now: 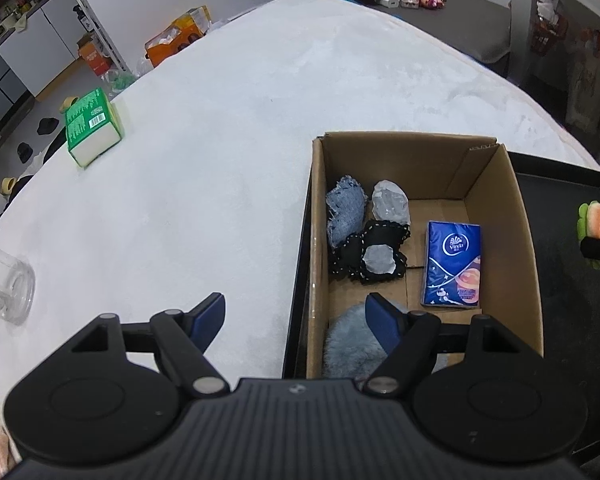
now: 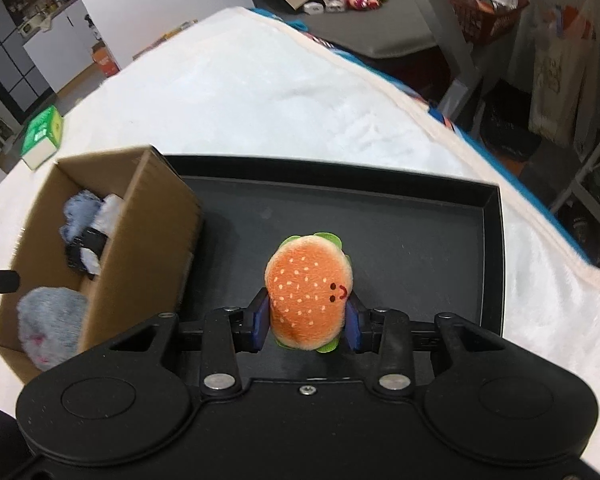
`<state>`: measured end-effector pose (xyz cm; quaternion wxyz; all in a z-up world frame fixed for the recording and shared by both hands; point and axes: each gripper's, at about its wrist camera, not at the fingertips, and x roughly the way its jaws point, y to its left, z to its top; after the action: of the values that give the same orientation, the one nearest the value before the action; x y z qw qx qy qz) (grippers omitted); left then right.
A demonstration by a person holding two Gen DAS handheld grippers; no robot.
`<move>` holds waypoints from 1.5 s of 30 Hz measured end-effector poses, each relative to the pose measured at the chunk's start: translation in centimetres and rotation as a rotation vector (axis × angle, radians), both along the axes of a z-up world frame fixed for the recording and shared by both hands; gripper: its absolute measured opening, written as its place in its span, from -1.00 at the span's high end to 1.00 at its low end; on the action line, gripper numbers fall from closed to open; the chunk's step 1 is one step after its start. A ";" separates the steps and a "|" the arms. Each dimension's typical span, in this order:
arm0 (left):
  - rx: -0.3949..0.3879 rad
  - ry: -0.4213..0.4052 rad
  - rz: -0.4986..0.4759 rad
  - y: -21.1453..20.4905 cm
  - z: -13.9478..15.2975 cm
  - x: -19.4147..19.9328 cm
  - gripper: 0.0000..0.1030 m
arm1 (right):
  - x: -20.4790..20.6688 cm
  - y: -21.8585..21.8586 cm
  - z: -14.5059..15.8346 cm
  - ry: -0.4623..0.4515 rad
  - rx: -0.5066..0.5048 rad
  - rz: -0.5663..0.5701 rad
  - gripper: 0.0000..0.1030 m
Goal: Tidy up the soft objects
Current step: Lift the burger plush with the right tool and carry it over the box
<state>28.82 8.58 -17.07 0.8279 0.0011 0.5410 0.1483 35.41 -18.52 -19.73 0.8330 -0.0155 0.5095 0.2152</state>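
My right gripper (image 2: 306,322) pinches the burger plush (image 2: 309,290) mid-bun; it looks light, squashy. My left gripper (image 1: 296,320) gapes empty.

Both cameras sit just behind their own gripper fingers, tilted steeply down at the white surface (image 1: 240,128) from close above. The left wrist view centres on the cardboard box (image 1: 496,216), lower right of frame. The right wrist view has that box (image 2: 148,240) at left, above the black tray (image 2: 380,200).
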 end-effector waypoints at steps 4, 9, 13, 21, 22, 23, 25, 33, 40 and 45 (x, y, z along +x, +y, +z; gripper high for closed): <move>-0.014 -0.027 0.005 0.6 0.2 -0.5 -0.46 | -0.4 0.5 1.6 -0.028 0.003 0.020 0.29; -0.042 -0.049 0.007 1.3 0.0 -0.9 -0.40 | -0.7 1.5 3.7 -0.049 0.018 0.056 0.29; -0.051 -0.049 0.008 1.7 -0.5 -1.2 -0.33 | -1.1 3.0 5.3 -0.071 0.015 0.092 0.29; -0.043 -0.042 -0.033 2.2 -1.2 -0.8 -0.09 | -2.0 6.4 7.3 -0.093 -0.006 0.182 0.29; -0.043 -0.038 -0.035 2.3 -1.3 -0.7 -0.05 | -2.2 6.7 7.5 -0.096 -0.010 0.193 0.29; -0.041 -0.034 -0.037 2.3 -1.4 -0.5 -0.03 | -2.4 7.2 7.7 -0.100 -0.016 0.206 0.29; -0.045 -0.030 -0.046 2.4 -1.7 -0.2 -0.01 | -2.7 8.1 8.0 -0.105 -0.026 0.234 0.29; -0.038 0.013 -0.092 2.0 -2.8 0.7 0.35 | -4.0 11.8 7.7 -0.072 -0.077 0.349 0.28; -0.074 0.045 -0.103 1.4 -4.2 1.1 0.69 | -5.5 14.5 6.0 -0.016 -0.137 0.422 0.28; -0.097 0.065 -0.097 1.2 -5.1 1.1 0.76 | -6.0 16.0 5.0 0.019 -0.176 0.453 0.28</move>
<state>29.96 9.82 -22.14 0.8151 -0.0081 0.5736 0.0813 29.36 -2.56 -14.74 0.7540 -0.1998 0.5179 0.3511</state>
